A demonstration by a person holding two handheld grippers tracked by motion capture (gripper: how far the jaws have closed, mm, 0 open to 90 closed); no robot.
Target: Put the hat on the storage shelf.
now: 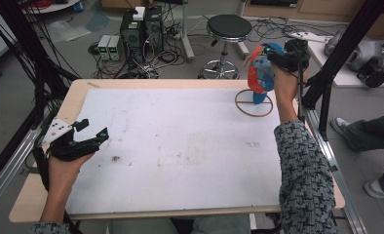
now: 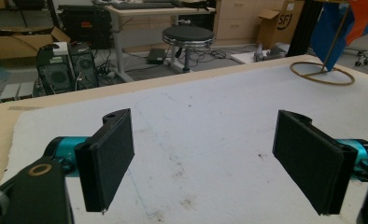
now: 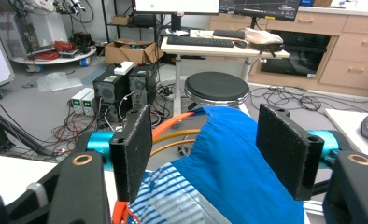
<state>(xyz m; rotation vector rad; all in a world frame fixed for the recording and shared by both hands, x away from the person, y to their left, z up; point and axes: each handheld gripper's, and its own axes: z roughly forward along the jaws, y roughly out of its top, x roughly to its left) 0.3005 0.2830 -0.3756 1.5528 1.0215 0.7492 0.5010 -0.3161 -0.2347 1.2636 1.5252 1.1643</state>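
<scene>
A blue cloth item point(image 1: 261, 77) with an orange-red band point(image 1: 251, 74) hangs on a thin stand whose wooden ring base point(image 1: 254, 103) rests at the far right of the white mat. My right gripper point(image 1: 272, 54) is held at the top of the cloth. In the right gripper view the blue cloth point(image 3: 240, 163) lies between the wide-apart jaws of the right gripper point(image 3: 205, 122), with the orange band point(image 3: 172, 124) and a striped patch point(image 3: 166, 200) beside it. My left gripper point(image 1: 94, 127) hovers open over the mat's left side, and nothing sits between the pads of the left gripper point(image 2: 204, 140).
The white mat point(image 1: 180, 146) covers most of the wooden table point(image 1: 78, 92). Beyond the far edge stand a black stool point(image 1: 228, 29) and computer towers point(image 1: 141, 29) among cables. A black frame post point(image 1: 326, 73) rises at the right, near a seated person's legs point(image 1: 370, 131).
</scene>
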